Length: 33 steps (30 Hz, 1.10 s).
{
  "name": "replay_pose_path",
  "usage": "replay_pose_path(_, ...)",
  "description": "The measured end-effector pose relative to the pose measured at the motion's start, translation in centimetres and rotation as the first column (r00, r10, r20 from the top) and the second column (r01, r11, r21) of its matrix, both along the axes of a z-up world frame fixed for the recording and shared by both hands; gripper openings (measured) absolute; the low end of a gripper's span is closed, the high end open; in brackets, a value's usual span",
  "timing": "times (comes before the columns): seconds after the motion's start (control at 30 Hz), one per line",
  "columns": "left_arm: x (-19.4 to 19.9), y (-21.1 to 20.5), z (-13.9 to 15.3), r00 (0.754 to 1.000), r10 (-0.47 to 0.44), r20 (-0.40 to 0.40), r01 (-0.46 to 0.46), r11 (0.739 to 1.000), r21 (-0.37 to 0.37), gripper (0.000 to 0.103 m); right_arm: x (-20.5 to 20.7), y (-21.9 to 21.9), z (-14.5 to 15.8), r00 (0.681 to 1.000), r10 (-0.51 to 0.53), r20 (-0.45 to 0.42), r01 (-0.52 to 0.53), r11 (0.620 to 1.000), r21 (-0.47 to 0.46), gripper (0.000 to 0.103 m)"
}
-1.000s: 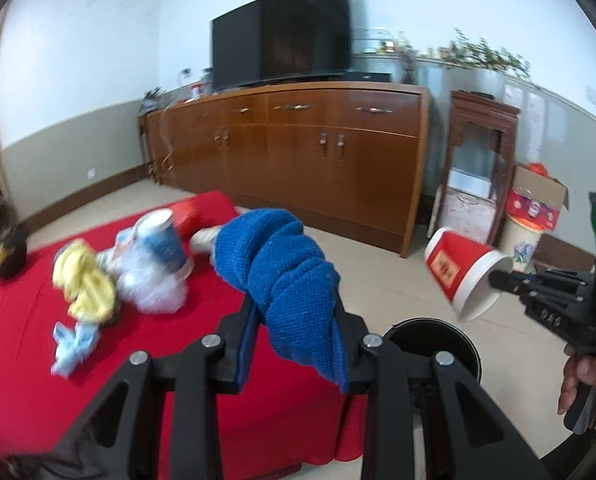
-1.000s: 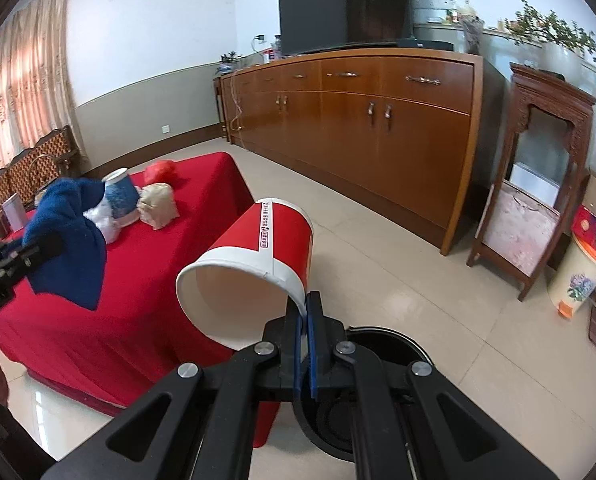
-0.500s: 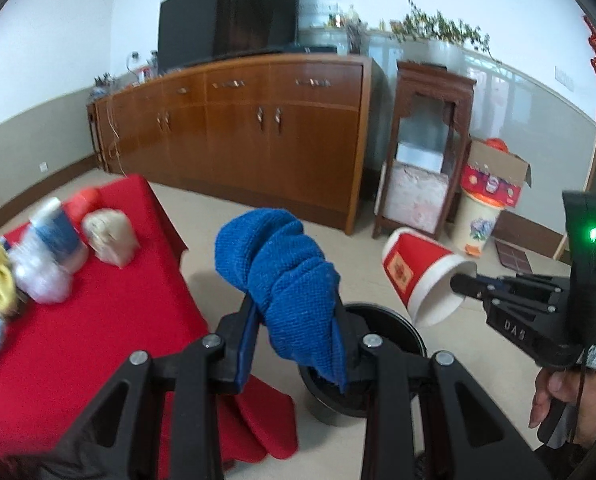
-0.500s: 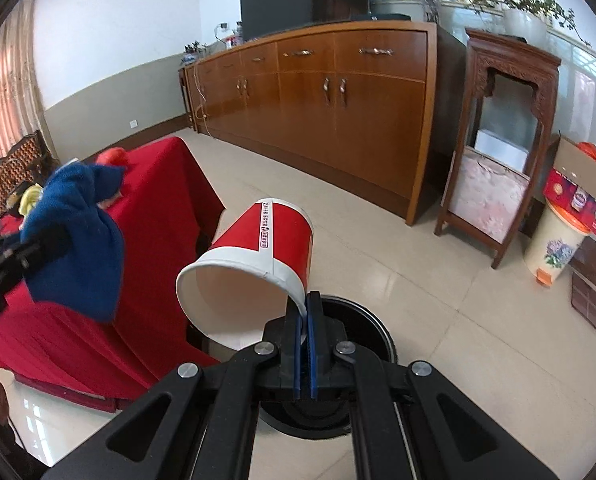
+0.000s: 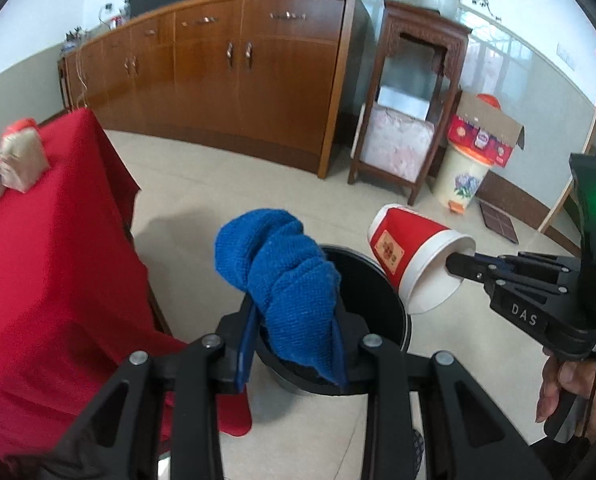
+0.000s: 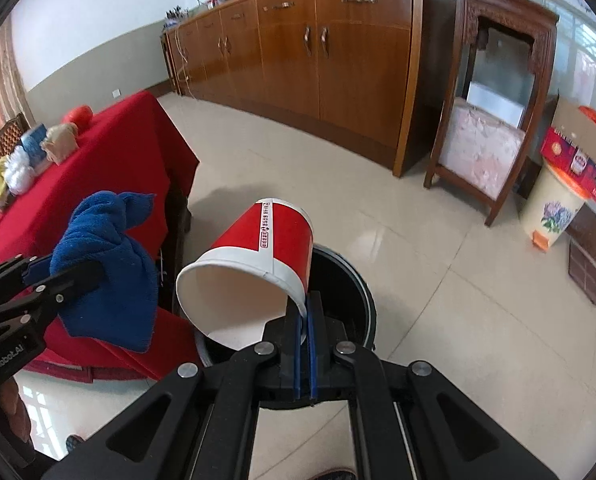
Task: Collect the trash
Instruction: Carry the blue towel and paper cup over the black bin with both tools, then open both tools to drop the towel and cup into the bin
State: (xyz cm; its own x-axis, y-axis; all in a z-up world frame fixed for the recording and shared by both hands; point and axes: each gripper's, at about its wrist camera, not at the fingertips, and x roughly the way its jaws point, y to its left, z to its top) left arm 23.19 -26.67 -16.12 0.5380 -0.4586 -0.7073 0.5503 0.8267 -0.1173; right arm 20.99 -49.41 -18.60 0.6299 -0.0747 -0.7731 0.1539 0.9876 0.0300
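we hold the left gripper (image 5: 294, 332) pinched on a bunched blue cloth (image 5: 282, 272), which sticks up between its fingers and hangs over the near left rim of a black bin (image 5: 377, 300) on the tiled floor. the right gripper (image 6: 305, 332) has its fingers pressed together on the white rim of a red paper cup (image 6: 258, 260); the cup lies tilted on its side, its open mouth facing back toward us, its base over the bin. in the left wrist view the cup (image 5: 413, 256) sits to the right of the cloth, above the bin's right edge, with a hand (image 5: 565, 384) on the right gripper's handle at the far right. the bin stands just beside the corner of a table with a red cloth (image 6: 110, 148), to its right. on that table, well to the left and far from the bin, lie more scraps (image 6: 30, 156): white, yellow, tan and blue pieces, and a red ball-like thing. a long wooden cabinet (image 6: 317, 52) runs along the far wall.
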Motion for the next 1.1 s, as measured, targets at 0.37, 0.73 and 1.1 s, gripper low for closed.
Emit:
replay_pose_path(0.37, 1.6, -3.8, -5.4, 0.990, -0.047, -0.135, 0.056, 0.996, 0.065, 0.033, 2.0, -2.0, -5.5, 0.988, 0.060, -0.146, -0.058, 0.998, 0.024, 0.003)
replay_pose_path(0.73, 2.6, -4.4, -7.6, 0.987, 0.030, -0.158, -0.007, 0.990, 0.144, 0.079, 4.2, -6.7, -10.4, 0.949, -0.037, -0.312, 0.056, 0.997, 0.050, 0.049)
replay_pose_path(1.1, 1.3, -3.1, -4.4, 0.997, 0.061, -0.052, -0.052, 0.986, 0.157, 0.103, 3.5, -8.3, -6.4, 0.965, -0.161, -0.205, 0.170, 0.985, 0.027, 0.103)
